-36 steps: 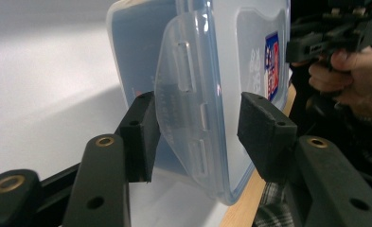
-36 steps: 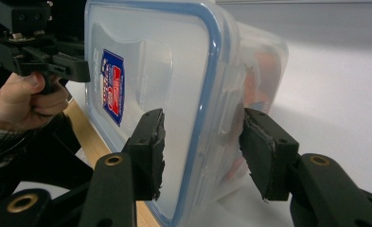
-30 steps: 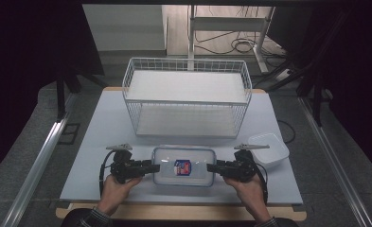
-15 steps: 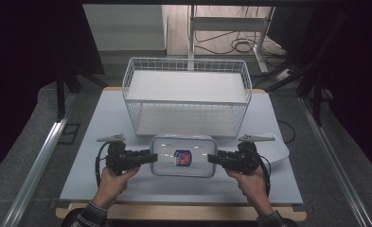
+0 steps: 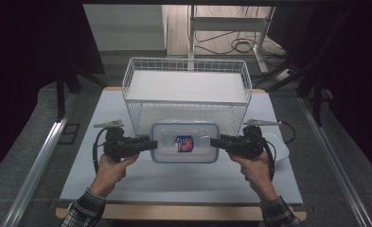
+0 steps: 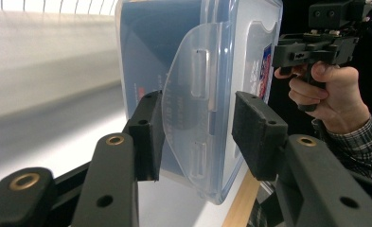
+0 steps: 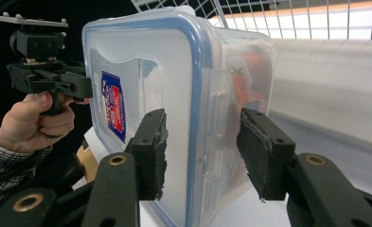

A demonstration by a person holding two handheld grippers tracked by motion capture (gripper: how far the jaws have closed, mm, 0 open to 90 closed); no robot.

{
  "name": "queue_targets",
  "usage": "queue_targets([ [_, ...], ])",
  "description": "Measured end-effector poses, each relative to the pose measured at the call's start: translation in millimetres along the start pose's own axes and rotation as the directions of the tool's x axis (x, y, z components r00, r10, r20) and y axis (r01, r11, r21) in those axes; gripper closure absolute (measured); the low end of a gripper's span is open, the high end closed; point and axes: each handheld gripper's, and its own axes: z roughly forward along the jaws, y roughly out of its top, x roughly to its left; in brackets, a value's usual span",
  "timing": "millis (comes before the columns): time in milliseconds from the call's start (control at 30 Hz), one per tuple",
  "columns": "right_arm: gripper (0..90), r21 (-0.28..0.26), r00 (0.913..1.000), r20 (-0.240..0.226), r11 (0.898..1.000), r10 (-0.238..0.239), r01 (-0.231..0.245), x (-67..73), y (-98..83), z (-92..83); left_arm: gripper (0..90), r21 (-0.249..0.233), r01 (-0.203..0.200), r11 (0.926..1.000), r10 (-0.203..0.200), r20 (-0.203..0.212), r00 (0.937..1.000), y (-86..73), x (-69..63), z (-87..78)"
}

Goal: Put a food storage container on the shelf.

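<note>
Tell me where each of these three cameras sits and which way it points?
High view: above the person's side, looking forward and down on the table, wire basket, both forearms and tongs.
Left gripper view: rides the left tongs, looking along their jaws at the container's end.
Right gripper view: rides the right tongs, facing the opposite end.
Shared: all show the lidded clear container, gripped at both ends; each gripper view also catches the opposite hand.

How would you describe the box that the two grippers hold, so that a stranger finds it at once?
Start at the white wire basket on the pale table. Just in front of it, between the left gripper and the right gripper, is a clear rectangular plastic box. Its blue-edged lid and red-and-blue sticker set it apart.
</note>
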Motion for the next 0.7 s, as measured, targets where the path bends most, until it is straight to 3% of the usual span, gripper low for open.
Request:
queue_targets([
  [333, 53.0, -0.03, 0.9998, 0.01, 0.999, -0.019, 0.02, 1.6, 29.8, -3.5, 54.0, -0.001, -0.031, 0.9995, 0.031, -0.024, 0.9992, 35.0, -3.1, -1.0],
  [700, 53.0, -0.067, 0.9984, 0.017, 0.996, -0.055, 0.056, 8.6, 73.2, -8.5, 52.9, -0.041, -0.074, 0.9964, 0.071, -0.059, 0.9957, 79.2, -12.7, -9.5],
])
